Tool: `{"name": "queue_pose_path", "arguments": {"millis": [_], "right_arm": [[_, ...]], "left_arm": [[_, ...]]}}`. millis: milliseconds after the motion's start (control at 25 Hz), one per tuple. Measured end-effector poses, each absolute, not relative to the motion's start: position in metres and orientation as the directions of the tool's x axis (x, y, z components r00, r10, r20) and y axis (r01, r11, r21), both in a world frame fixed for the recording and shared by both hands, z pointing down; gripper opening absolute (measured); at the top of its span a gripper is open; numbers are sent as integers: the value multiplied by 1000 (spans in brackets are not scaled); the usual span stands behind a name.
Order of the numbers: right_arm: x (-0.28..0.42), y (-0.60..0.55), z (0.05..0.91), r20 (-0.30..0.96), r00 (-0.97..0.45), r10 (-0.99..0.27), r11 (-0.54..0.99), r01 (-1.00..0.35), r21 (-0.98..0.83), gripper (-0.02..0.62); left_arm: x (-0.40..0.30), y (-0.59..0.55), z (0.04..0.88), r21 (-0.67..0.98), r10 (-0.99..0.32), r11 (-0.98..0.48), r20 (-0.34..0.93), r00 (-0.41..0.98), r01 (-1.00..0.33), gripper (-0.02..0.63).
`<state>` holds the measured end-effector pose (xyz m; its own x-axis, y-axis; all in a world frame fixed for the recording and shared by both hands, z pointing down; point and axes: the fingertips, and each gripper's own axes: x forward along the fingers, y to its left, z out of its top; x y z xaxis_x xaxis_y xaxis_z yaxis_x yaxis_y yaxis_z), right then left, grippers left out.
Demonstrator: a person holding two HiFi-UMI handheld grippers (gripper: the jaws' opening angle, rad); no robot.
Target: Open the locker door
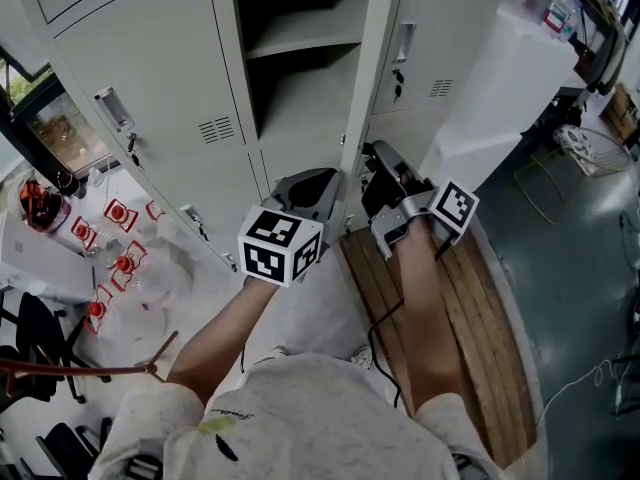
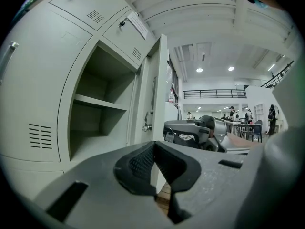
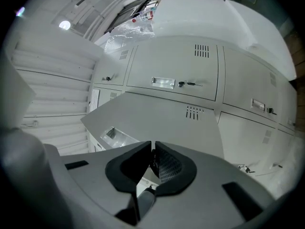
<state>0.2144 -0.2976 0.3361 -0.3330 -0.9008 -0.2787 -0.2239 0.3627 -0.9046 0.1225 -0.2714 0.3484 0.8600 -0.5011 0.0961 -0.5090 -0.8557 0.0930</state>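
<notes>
locker door [image 1: 366, 88] is swung wide open, edge-on to the head view. left gripper [image 2: 153, 146] is closed on nothing by its inner side, right gripper [image 3: 152, 150] pinched closed beside its outer face.

Your locker door [image 1: 368, 78] is pale grey-white. The left gripper [image 2: 153, 147] and right gripper [image 3: 152, 149] are grey with black cross-hatched pads [image 2: 138, 165]. The marker cube [image 1: 280, 245] shows black-and-white squares. The wooden planks [image 1: 480, 308] are brown, striped lengthwise.
</notes>
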Motion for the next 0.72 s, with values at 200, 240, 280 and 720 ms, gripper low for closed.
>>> {"name": "queue_pose_path", "arguments": {"millis": [200, 240, 280, 720], "right_arm": [[229, -293, 338, -275, -348, -896, 363, -222, -905, 25], [233, -291, 339, -273, -349, -897, 362, -225, -905, 25], [236, -290, 339, -271, -349, -897, 362, -227, -904, 25], [280, -283, 339, -277, -358, -892, 366, -214, -906, 25]], "left_arm": [[130, -266, 347, 92, -530, -838, 94, 843, -537, 6], [132, -264, 346, 92, -534, -836, 94, 841, -541, 6], [134, -263, 346, 91, -537, -834, 94, 839, -544, 6], [180, -242, 347, 65, -549, -828, 110, 829, -557, 6]]}}
